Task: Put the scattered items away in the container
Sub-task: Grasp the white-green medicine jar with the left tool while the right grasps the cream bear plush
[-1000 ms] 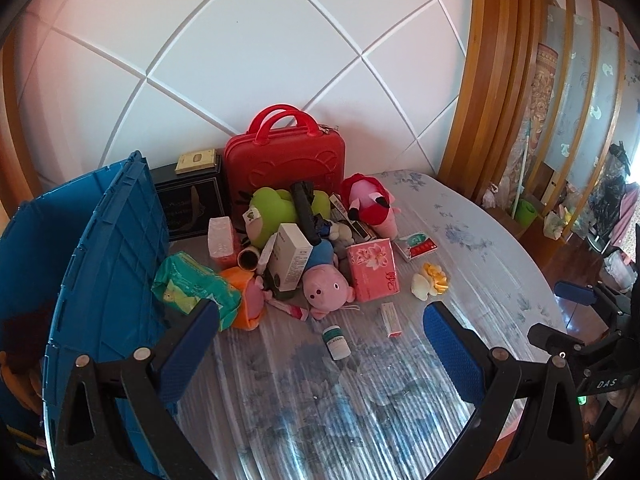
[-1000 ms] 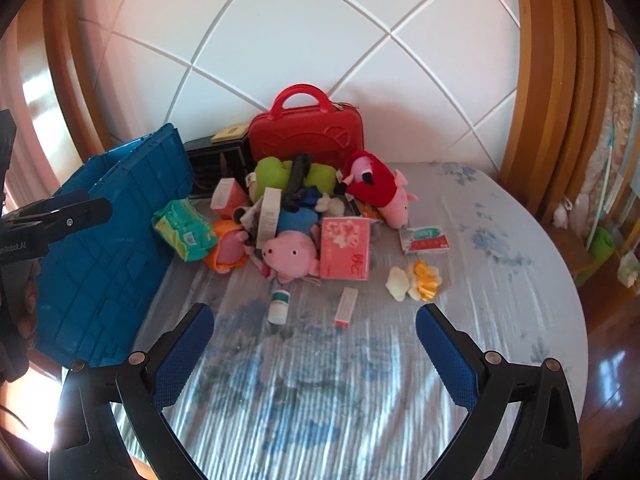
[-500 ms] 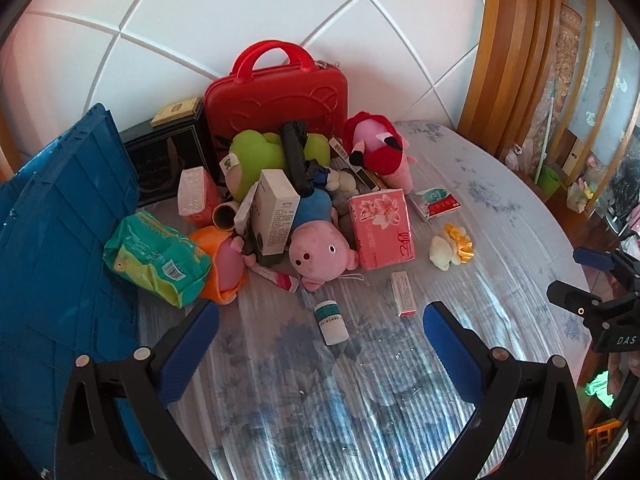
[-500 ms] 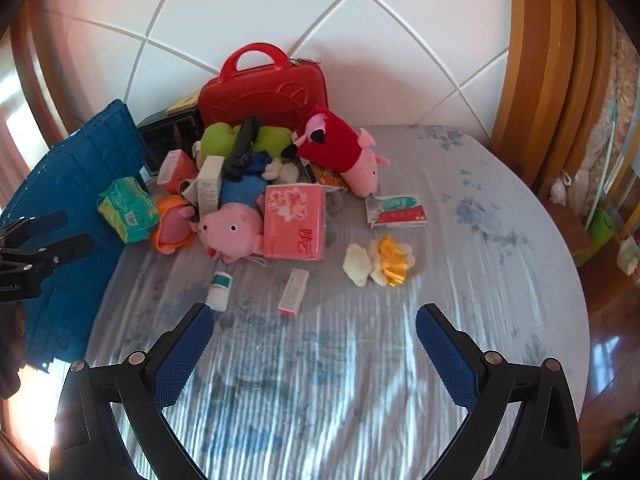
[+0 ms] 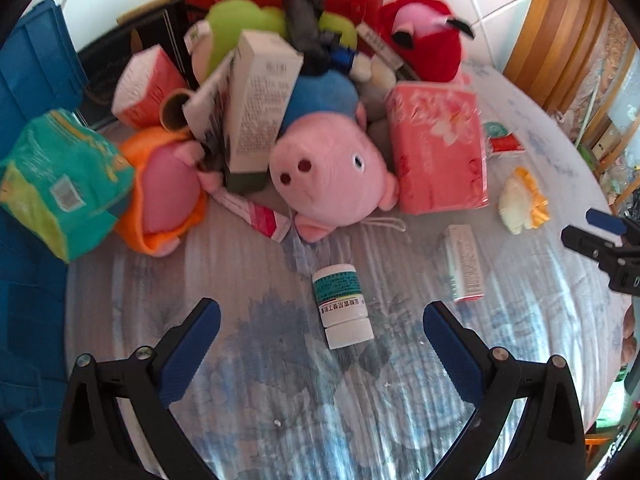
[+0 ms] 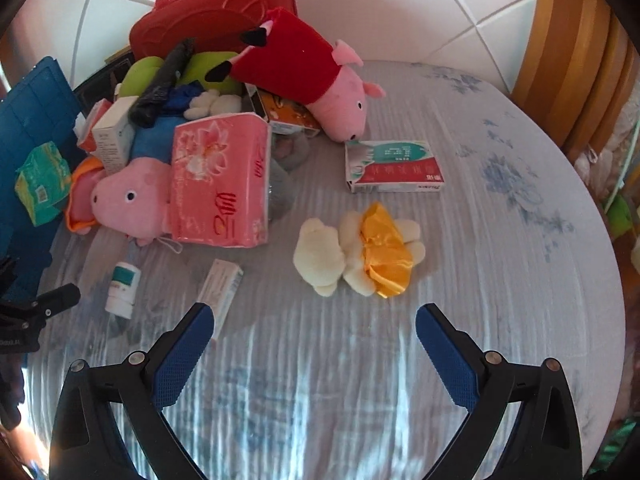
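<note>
Left wrist: left tongs [image 5: 320, 322] are held wide open, empty, with the bottle [image 5: 342, 306] lying on the bench [image 5: 280, 400] between the tips; the body should be straddled crosswise. The bin [image 5: 28, 280] is cut off at left.

Right wrist: right tongs [image 6: 314, 326] are spread, empty, near the doll [image 6: 356, 250]. The bin's inside is hidden.

White wall [image 6: 400, 8] with raised diagonal ribs behind. Round counter [image 6: 500, 240] under a pale cloth with blue flowers and glossy streaks. Wooden slat frame [image 6: 572, 60] at right. Bright, possibly daylight.
</note>
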Tool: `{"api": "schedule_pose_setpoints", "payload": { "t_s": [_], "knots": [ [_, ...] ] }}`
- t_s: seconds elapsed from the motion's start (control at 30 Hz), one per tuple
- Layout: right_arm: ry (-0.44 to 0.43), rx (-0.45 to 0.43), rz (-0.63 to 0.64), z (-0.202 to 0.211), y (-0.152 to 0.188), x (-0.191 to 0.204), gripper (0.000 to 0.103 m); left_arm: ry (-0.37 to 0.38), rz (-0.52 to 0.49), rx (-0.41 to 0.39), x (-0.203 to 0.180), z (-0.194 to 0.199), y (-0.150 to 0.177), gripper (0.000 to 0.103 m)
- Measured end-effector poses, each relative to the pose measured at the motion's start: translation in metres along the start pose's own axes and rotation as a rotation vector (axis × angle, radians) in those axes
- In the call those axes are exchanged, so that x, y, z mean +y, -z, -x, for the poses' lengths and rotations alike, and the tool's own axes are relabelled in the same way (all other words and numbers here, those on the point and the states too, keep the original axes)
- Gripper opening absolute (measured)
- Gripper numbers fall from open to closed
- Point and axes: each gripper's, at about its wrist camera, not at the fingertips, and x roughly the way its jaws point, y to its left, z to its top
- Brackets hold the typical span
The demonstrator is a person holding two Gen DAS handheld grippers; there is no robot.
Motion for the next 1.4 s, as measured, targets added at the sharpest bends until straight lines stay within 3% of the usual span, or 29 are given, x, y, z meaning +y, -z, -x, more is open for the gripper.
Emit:
{"api": "schedule_pose_setpoints", "payload": {
  "t_s": [0.23,0.5,0.63,0.77,1.03,1.2,1.4],
  "knots": [
    [0.040,0.047,0.001,-0.049,-0.014,-0.023,0.102,-0.002,0.016,0.026,-0.009,-0.033,0.000,0.097],
    [0.026,0.070,-0.003,-0.078,-0.026,-0.030,0.102,-0.044,0.032,0.044,-0.014,-0.053,0.003,0.079],
    [0.029,0.082,0.004,-0.088,-0.029,-0.028,0.102,-0.034,0.038,0.055,-0.015,-0.058,0.006,0.064],
    [0.025,0.086,0.029,-0.096,-0.032,-0.024,0.103,-0.017,0.021,0.074,-0.018,-0.062,0.011,0.035],
    [0.027,0.084,0.032,-0.105,-0.037,-0.024,0.102,0.025,0.000,0.051,-0.017,-0.046,0.018,0.034],
    [0.022,0.073,0.052,-0.097,-0.038,-0.021,0.075,0.045,0.005,0.038,-0.011,-0.038,0.020,0.034],
    [0.000,0.057,0.046,-0.081,-0.036,-0.015,0.054,0.076,0.002,0.018,-0.002,-0.024,0.016,0.034]
  ]
}}
